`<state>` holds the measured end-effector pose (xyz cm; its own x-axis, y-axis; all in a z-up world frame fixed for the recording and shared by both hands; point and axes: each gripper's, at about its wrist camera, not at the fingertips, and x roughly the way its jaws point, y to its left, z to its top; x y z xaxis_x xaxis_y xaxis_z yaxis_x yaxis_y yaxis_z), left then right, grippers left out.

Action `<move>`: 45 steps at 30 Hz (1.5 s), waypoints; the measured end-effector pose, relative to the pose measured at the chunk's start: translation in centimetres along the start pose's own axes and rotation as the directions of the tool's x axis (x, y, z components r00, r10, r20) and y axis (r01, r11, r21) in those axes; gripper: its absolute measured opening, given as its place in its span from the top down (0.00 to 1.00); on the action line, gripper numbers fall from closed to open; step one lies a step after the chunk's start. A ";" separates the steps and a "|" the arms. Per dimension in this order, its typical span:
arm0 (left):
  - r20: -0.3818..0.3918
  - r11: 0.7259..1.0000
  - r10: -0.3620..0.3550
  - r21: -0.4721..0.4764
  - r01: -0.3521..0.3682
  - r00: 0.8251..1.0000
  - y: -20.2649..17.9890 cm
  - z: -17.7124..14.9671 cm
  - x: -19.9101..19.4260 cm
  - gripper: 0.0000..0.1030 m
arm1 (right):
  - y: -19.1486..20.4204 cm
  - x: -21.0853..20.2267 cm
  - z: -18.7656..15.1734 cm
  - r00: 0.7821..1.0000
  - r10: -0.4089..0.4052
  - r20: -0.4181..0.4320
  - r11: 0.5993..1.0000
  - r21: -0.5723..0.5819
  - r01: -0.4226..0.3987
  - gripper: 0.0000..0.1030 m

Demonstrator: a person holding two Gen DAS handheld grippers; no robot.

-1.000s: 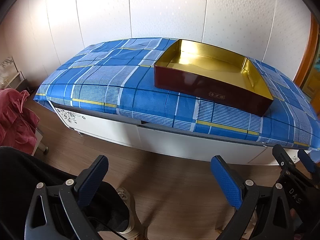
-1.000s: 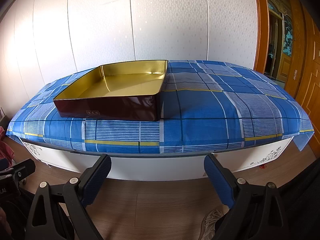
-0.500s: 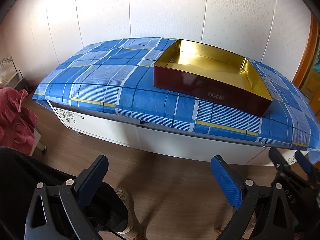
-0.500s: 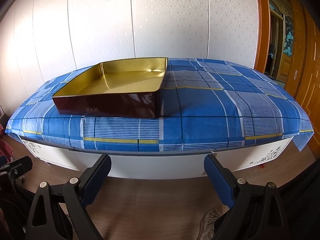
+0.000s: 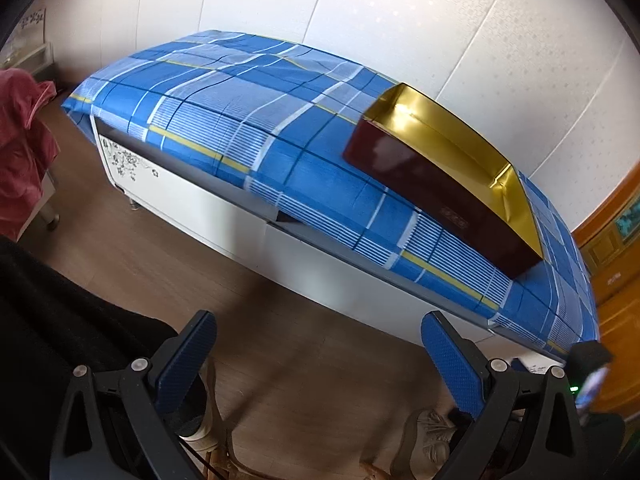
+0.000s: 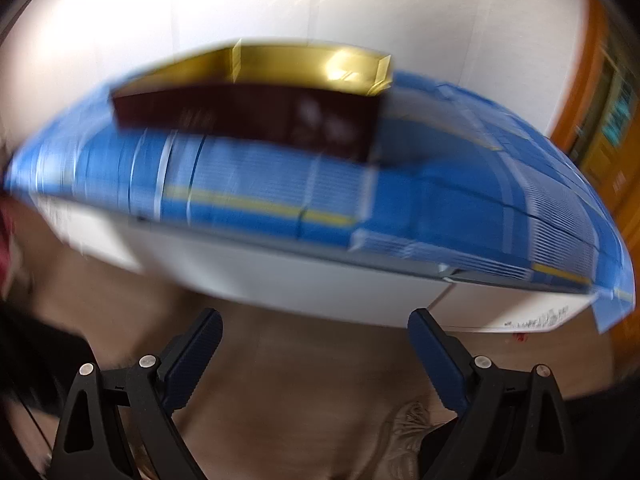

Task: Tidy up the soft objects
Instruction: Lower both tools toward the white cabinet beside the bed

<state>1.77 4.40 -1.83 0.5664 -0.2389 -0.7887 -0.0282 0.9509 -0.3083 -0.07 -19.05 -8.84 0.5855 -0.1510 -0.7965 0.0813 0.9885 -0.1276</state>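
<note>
A dark red box with a gold inside (image 5: 444, 172) stands empty on a low table under a blue plaid cloth (image 5: 240, 120). It also shows blurred in the right wrist view (image 6: 256, 108). A pink-red soft cloth (image 5: 22, 152) lies on a stand at the far left of the left wrist view. My left gripper (image 5: 316, 352) is open and empty, low over the wooden floor, short of the table. My right gripper (image 6: 316, 352) is open and empty, also low before the table's front edge.
The white table front (image 5: 224, 216) faces me above a brown wooden floor (image 5: 300, 360). A white panelled wall stands behind. An orange wooden door (image 5: 616, 280) is at the right. The person's shoes (image 5: 424, 432) and dark clothing (image 5: 60, 320) lie below the grippers.
Both grippers have swung and tilted; the left view has turned left and rolled, so the pink cloth shows more. The right view has dropped lower and is motion-blurred. Both jaws stay open.
</note>
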 end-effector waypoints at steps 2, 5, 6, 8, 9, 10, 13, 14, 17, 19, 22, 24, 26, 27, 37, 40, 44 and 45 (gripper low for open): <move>-0.011 1.000 -0.005 -0.022 0.005 1.000 0.5 0.1 0.3 0.00 | 1.9 1.7 -0.2 0.999 -0.002 -0.048 0.992 -0.125 -0.004 0.08; -0.015 0.999 0.003 -0.045 -0.003 1.000 1.0 0.0 0.5 0.00 | 4.8 3.8 -1.0 0.997 -0.028 -0.067 0.945 -0.326 0.005 0.08; -0.014 0.999 0.003 -0.046 -0.003 1.000 1.1 0.0 0.6 0.00 | 5.6 4.4 -1.3 0.997 -0.048 -0.063 0.921 -0.389 0.020 0.08; -0.002 0.999 0.015 -0.040 -0.015 1.000 1.1 -0.1 0.5 0.00 | 7.2 6.1 -2.0 0.994 -0.097 -0.044 0.836 -0.546 0.058 0.09; 0.000 0.999 0.017 -0.035 -0.017 1.000 1.0 -0.1 0.5 0.00 | 7.6 7.1 -2.5 0.992 -0.123 -0.033 0.788 -0.611 0.077 0.09; -0.001 0.999 0.022 -0.027 -0.022 1.000 1.0 -0.1 0.6 0.00 | 7.8 7.7 -2.8 0.990 -0.140 -0.024 0.760 -0.643 0.092 0.10; -0.022 0.999 0.033 -0.005 -0.033 0.999 0.8 -0.2 1.0 0.00 | 7.3 10.0 -3.4 0.981 -0.195 -0.021 0.712 -0.690 0.127 0.11; -0.032 0.999 0.036 -0.002 -0.036 0.999 0.8 -0.2 1.3 0.00 | 7.1 10.7 -3.3 0.978 -0.208 -0.029 0.709 -0.693 0.130 0.11; -0.048 0.999 0.045 0.001 -0.045 0.998 0.8 -0.4 1.6 0.00 | 6.2 12.4 -3.1 0.966 -0.257 -0.027 0.681 -0.714 0.161 0.11; -0.052 0.999 0.054 0.006 -0.054 0.997 0.8 -0.4 1.7 0.00 | 5.7 13.4 -3.2 0.957 -0.291 -0.018 0.644 -0.743 0.182 0.11; -0.057 0.997 0.076 0.018 -0.075 0.995 0.9 -0.5 1.9 0.00 | 5.0 14.9 -3.3 0.943 -0.332 -0.014 0.600 -0.775 0.200 0.10; -0.062 0.996 0.082 0.022 -0.081 0.995 1.1 -0.5 2.1 0.00 | 4.0 15.6 -3.4 0.930 -0.367 -0.017 0.578 -0.788 0.213 0.10; -0.066 0.996 0.085 0.022 -0.083 0.994 1.2 -0.6 2.2 0.00 | 3.0 16.6 -3.3 0.918 -0.395 -0.039 0.570 -0.794 0.211 0.11; -0.069 0.996 0.086 0.021 -0.085 0.994 1.4 -0.6 2.3 0.00 | 2.6 17.0 -3.3 0.915 -0.401 -0.051 0.572 -0.793 0.207 0.11; -0.096 0.993 0.110 0.051 -0.106 0.989 1.4 -0.7 3.5 0.00 | 0.7 18.4 -2.4 0.906 -0.406 -0.122 0.580 -0.800 0.153 0.15; -0.097 0.993 0.113 0.057 -0.108 0.989 1.4 -0.8 3.7 0.00 | 0.2 18.2 -2.2 0.906 -0.402 -0.133 0.591 -0.793 0.146 0.15; -0.110 0.994 0.098 0.058 -0.092 0.989 1.6 -0.8 4.2 0.00 | -0.1 18.5 -3.1 0.917 -0.382 -0.118 0.572 -0.810 0.133 0.14; -0.113 0.994 0.096 0.055 -0.090 0.989 1.6 -0.8 4.3 0.00 | -0.1 18.4 -3.2 0.920 -0.376 -0.114 0.565 -0.815 0.130 0.14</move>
<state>3.47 4.73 -6.15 0.4648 -0.1670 -0.8695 -0.0337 0.9780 -0.2058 8.11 -21.97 -25.36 0.4157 -0.5116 -0.7519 -0.5355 0.5306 -0.6571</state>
